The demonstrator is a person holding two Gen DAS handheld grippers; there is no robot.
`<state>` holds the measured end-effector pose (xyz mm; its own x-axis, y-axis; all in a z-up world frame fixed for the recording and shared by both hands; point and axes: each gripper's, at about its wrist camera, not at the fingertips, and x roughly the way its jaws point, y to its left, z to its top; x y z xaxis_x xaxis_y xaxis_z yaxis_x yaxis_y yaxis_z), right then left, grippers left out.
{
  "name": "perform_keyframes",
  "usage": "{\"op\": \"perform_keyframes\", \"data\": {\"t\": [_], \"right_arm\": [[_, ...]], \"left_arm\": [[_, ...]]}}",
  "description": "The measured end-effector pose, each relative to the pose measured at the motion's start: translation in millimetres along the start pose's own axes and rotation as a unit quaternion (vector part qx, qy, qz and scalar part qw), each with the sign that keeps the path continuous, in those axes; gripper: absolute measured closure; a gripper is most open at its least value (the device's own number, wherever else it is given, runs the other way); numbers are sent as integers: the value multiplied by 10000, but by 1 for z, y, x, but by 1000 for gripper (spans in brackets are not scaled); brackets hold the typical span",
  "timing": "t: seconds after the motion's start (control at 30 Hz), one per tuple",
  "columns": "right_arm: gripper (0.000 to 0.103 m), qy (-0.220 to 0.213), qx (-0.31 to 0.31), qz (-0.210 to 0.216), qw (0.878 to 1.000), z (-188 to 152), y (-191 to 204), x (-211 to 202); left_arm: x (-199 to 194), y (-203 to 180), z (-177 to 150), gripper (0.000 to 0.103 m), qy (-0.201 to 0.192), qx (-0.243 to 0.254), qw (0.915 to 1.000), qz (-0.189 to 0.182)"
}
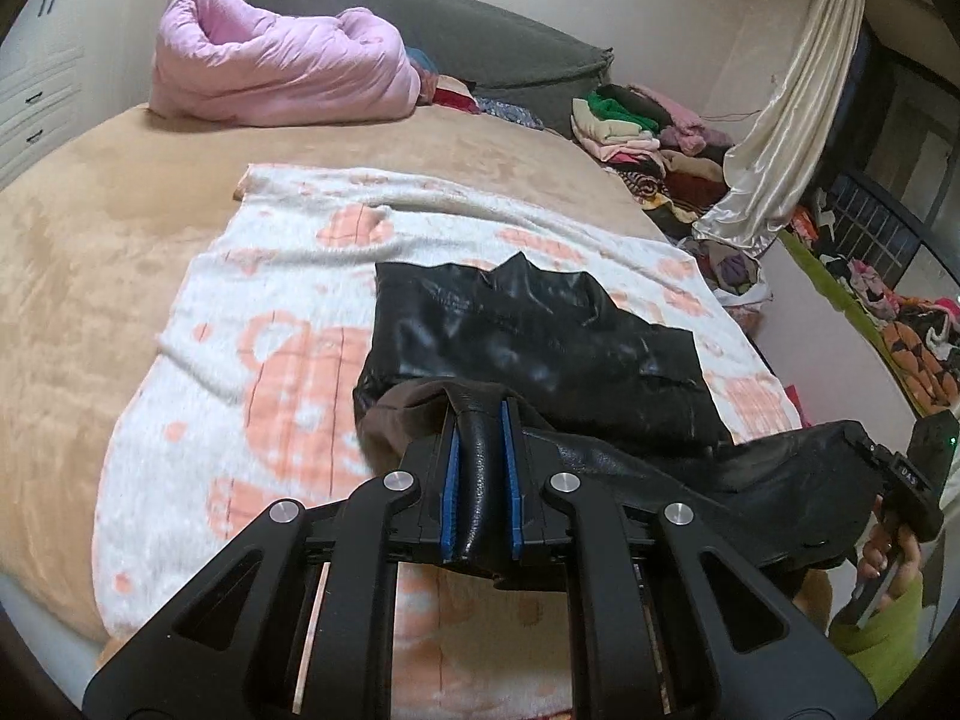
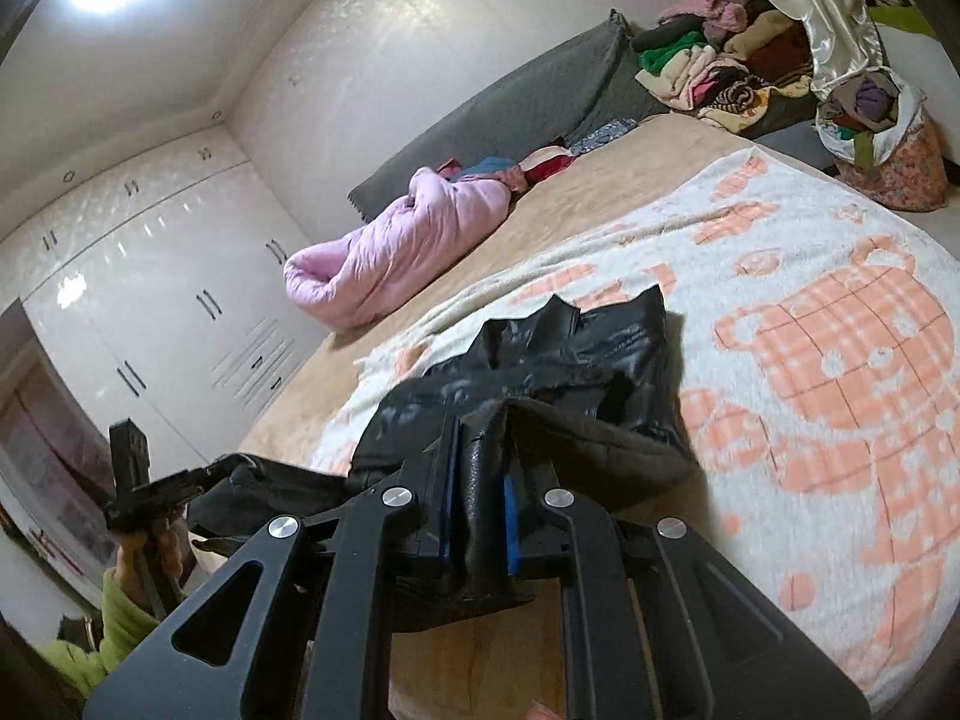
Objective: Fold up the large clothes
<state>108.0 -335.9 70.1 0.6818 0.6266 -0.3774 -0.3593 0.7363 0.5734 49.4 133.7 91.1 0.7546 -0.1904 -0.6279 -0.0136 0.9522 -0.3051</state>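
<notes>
Both claws (left (image 1: 482, 450), right (image 2: 483, 468)) pinching black jacket (image 1: 528, 330) hem, blanket (image 1: 240, 360) margin open

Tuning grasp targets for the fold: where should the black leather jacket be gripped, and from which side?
Grip the black leather jacket at its near hem, one corner per gripper, coming in from the bed's near edge. That edge is the free end facing the person, while the collar end lies flat on the bear blanket. Left gripper and right gripper are clamped there.
</notes>
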Motion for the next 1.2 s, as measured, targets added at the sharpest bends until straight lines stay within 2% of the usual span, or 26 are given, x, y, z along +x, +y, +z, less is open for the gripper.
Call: {"op": "perform_keyframes", "data": {"t": [0.33, 0.67, 0.8, 1.03, 1.2], "right_arm": [[93, -53, 428, -118, 9990, 27, -17, 38], [93, 82, 872, -336, 9956, 46, -47, 83], [93, 162, 886, -502, 9947, 53, -52, 102], [93, 389, 1277, -580, 9894, 67, -75, 143], [93, 373, 1195, -647, 9900, 71, -84, 162]], "left_arm": [[32, -2, 28, 97, 28, -8, 9999, 151], [73, 5, 56, 96, 180, -86, 9993, 326], [90, 7, 62, 95, 251, -101, 9987, 424], [114, 9, 69, 95, 332, -86, 9972, 666], [127, 10, 72, 95, 378, -48, 9958, 833]]}}
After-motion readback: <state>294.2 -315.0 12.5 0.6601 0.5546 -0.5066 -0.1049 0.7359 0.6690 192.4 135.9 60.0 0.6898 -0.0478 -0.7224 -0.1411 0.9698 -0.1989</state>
